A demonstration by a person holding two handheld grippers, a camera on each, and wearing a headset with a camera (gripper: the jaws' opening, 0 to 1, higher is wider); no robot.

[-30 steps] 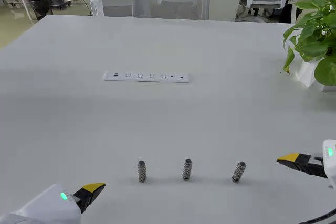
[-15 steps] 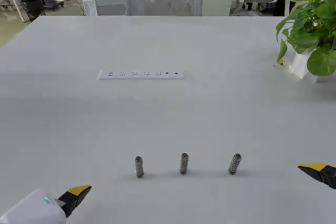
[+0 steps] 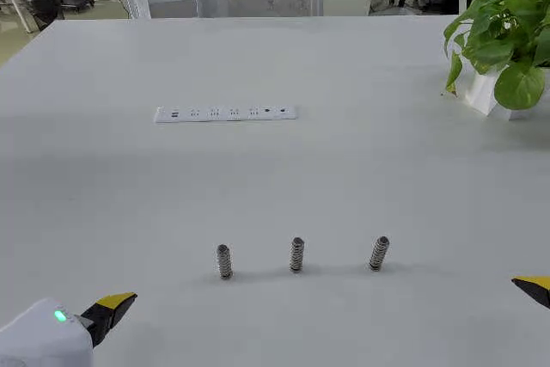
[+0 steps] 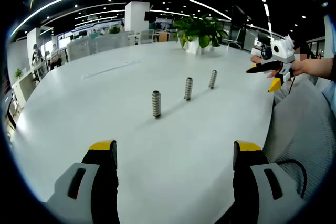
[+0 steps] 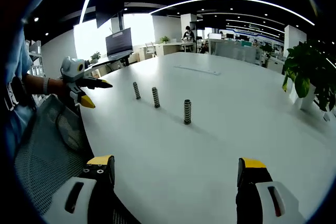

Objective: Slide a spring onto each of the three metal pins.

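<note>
Status: three springs stand upright in a row on the table [image 3: 361, 152], near its front edge: left spring [image 3: 224, 261], middle spring [image 3: 296, 255], right spring [image 3: 379, 253]. They are well apart from each other, and the right one leans slightly. They stand unaided, so I judge each is already seated over its pin; the pins themselves are hidden inside the coils. Left gripper [image 4: 174, 148]: jaws spread wide, nothing between them, low at the near edge, off to the left of the row. Right gripper [image 5: 176, 162]: jaws likewise spread, empty, off to the right of the row. Neither touches a spring. Power strip [image 3: 225, 113] and plant [image 3: 503, 32] sit farther back, away from the work. My read: loading looks finished, this is wrap-up. Next move, if any: check each coil is fully down on its pin, right one first given the lean. Approach from above with a light pinch and don't knock the neighbours.
</note>
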